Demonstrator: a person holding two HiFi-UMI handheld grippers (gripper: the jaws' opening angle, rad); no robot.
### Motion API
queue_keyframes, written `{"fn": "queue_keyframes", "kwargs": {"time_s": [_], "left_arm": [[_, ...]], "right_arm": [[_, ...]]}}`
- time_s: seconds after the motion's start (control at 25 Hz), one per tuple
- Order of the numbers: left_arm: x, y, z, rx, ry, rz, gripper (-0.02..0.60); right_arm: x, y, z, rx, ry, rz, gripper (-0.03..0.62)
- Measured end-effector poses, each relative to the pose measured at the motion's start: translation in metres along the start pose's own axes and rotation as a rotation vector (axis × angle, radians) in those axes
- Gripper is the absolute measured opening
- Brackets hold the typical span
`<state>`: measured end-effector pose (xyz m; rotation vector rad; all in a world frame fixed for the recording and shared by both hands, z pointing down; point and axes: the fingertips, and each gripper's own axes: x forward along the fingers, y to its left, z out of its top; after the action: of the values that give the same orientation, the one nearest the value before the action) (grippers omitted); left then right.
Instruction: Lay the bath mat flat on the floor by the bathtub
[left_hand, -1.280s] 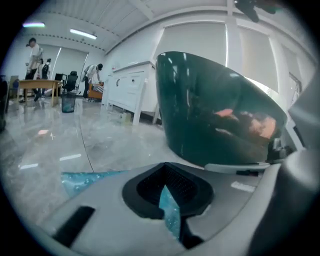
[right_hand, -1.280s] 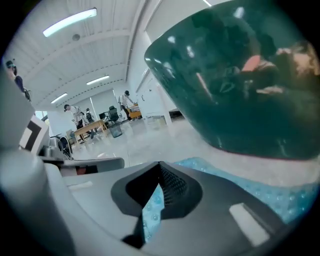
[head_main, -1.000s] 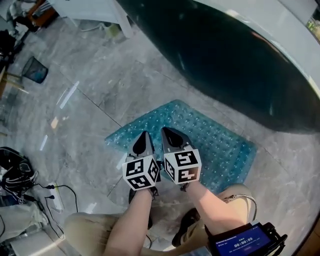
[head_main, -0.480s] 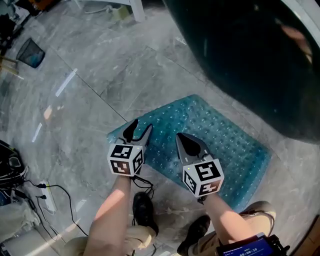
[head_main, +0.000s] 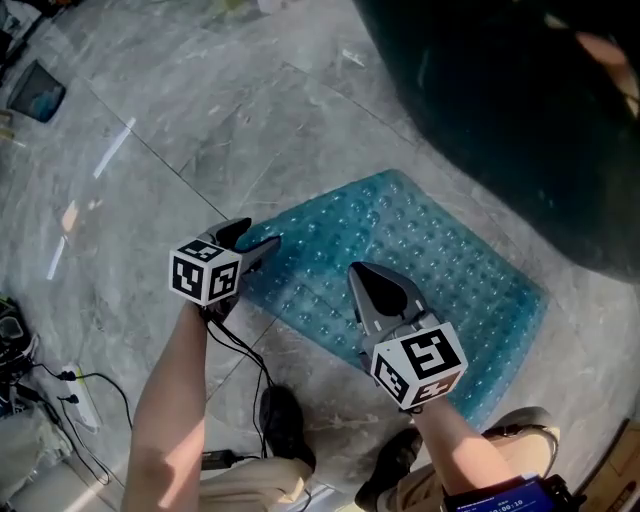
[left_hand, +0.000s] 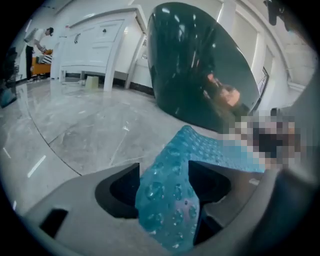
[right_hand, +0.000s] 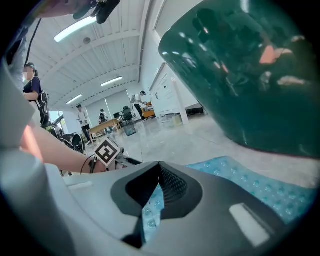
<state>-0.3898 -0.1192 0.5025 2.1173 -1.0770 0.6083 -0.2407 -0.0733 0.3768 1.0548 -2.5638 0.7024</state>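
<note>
The teal bubbled bath mat (head_main: 450, 270) lies on the grey marble floor beside the dark green bathtub (head_main: 500, 110). My left gripper (head_main: 250, 240) is at the mat's left corner. Its jaws are opening, and the corner (left_hand: 167, 200) lies loosely between them. My right gripper (head_main: 362, 272) hovers over the mat's near side. It is shut, and the right gripper view shows a sliver of mat (right_hand: 150, 212) pinched between its jaws. In that view the mat (right_hand: 250, 180) stretches away flat toward the tub (right_hand: 240, 75).
A power strip with cables (head_main: 85, 395) lies on the floor at the lower left. The person's shoes (head_main: 285, 425) stand just behind the mat. A dark bin (head_main: 35, 90) sits at the far left, and a white cabinet (left_hand: 95, 50) stands beyond the tub.
The two grippers have moved apart along the mat's near edge. The left one went left to the corner and its jaws have spread. The mat now lies wider.
</note>
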Motion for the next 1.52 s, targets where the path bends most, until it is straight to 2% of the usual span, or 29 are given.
{"fn": "queue_keyframes", "kwargs": {"time_s": [0.12, 0.32, 0.48, 0.6, 0.72, 0.84, 1.0, 1.16, 1.28, 1.4, 1.48, 1.52], "left_arm": [[0.007, 0.006, -0.006, 0.049, 0.07, -0.026, 0.313], [0.016, 0.016, -0.016, 0.101, 0.142, -0.016, 0.313], [0.02, 0.021, -0.024, 0.157, 0.215, 0.011, 0.266], [0.018, 0.019, -0.026, 0.159, 0.269, -0.006, 0.197], [0.008, 0.009, -0.022, 0.167, 0.274, -0.02, 0.149], [-0.007, -0.014, -0.014, 0.183, 0.236, -0.035, 0.127], [-0.034, -0.066, -0.021, 0.24, 0.224, -0.121, 0.114], [-0.052, -0.142, -0.05, 0.348, 0.268, -0.276, 0.104], [-0.054, -0.192, -0.078, 0.382, 0.301, -0.382, 0.106], [-0.048, -0.218, -0.107, 0.415, 0.347, -0.444, 0.123], [-0.042, -0.231, -0.124, 0.45, 0.378, -0.466, 0.014], [-0.039, -0.236, -0.13, 0.454, 0.386, -0.475, 0.008]], "right_arm": [[0.001, -0.001, 0.006, 0.001, 0.0, 0.003, 0.009], [0.002, 0.001, 0.007, 0.01, 0.008, 0.02, 0.009], [0.001, -0.007, 0.001, 0.037, 0.01, 0.001, 0.009], [0.0, -0.014, 0.001, 0.047, 0.008, -0.016, 0.009], [-0.002, -0.019, 0.005, 0.039, 0.001, -0.025, 0.009], [-0.005, -0.025, 0.011, 0.037, -0.009, -0.038, 0.009], [-0.006, -0.025, 0.019, 0.026, -0.019, -0.042, 0.009], [-0.006, -0.025, 0.024, -0.016, -0.013, -0.033, 0.009], [-0.009, -0.031, 0.014, -0.026, 0.022, -0.046, 0.009], [-0.01, -0.041, -0.011, -0.011, 0.092, -0.067, 0.009], [-0.009, -0.046, -0.032, -0.012, 0.154, -0.074, 0.011], [-0.009, -0.049, -0.044, -0.017, 0.187, -0.079, 0.011]]}}
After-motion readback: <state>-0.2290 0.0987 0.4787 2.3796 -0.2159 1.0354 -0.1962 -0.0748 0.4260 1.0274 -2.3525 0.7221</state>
